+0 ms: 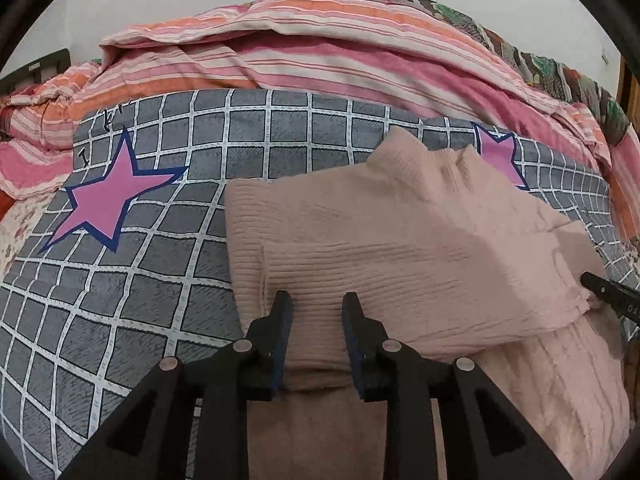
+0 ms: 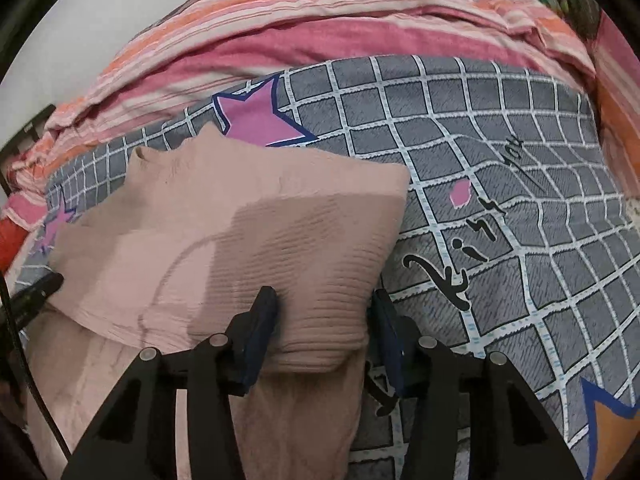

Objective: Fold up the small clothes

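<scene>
A pink ribbed knit garment (image 1: 400,248) lies on the grey checked bedspread (image 1: 140,280). Its near part is doubled back toward its far part. My left gripper (image 1: 318,312) is open, its fingers standing on either side of the near folded edge on the left. My right gripper (image 2: 324,312) is open too, its fingers on either side of the folded edge of the same garment (image 2: 248,232) at the right. The right gripper's finger (image 1: 604,292) shows at the right edge of the left wrist view, and the left gripper's finger (image 2: 36,292) at the left edge of the right wrist view.
The bedspread (image 2: 520,208) has pink stars (image 1: 112,200) and black lettering (image 2: 452,264). A rumpled pink and orange striped quilt (image 1: 320,48) is heaped along the far side. A white wall is behind it.
</scene>
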Demonstrator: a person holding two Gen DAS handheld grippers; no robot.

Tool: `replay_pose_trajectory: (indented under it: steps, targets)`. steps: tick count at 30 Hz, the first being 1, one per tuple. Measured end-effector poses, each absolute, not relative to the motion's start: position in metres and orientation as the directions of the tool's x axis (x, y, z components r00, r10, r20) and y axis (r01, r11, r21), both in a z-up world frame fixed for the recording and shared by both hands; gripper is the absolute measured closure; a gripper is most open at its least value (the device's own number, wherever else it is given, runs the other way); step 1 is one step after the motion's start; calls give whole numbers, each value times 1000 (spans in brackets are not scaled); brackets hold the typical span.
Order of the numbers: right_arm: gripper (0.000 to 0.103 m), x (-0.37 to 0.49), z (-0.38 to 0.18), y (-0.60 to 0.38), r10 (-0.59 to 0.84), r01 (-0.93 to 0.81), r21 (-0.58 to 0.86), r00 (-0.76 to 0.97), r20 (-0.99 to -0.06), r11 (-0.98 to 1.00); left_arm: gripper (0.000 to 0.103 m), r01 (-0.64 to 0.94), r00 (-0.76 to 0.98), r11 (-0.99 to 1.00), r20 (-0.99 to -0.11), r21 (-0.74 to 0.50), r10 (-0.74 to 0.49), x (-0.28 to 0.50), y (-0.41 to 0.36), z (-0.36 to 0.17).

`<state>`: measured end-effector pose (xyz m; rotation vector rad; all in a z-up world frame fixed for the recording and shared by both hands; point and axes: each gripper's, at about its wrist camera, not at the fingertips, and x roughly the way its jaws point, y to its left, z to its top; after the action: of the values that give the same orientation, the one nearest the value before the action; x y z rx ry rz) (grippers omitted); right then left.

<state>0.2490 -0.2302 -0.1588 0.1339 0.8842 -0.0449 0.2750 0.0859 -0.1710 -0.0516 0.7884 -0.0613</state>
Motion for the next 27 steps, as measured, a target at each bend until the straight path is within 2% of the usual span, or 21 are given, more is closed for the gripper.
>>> replay_pose_trajectory:
  steps: [5, 9, 27]
  targets:
    - [55, 250, -160, -230, 8, 90, 85, 640, -768, 992, 77, 44, 702, 992, -703, -120, -116, 278, 92, -172]
    - [54, 250, -160, -231, 10, 88, 87, 643, -766, 992, 76, 42, 702, 995, -706, -90, -94, 279, 87, -172]
    - [53, 248, -159, -233, 25, 93, 111, 648, -761, 989, 76, 46, 703, 994, -704, -97, -101, 279, 88, -172]
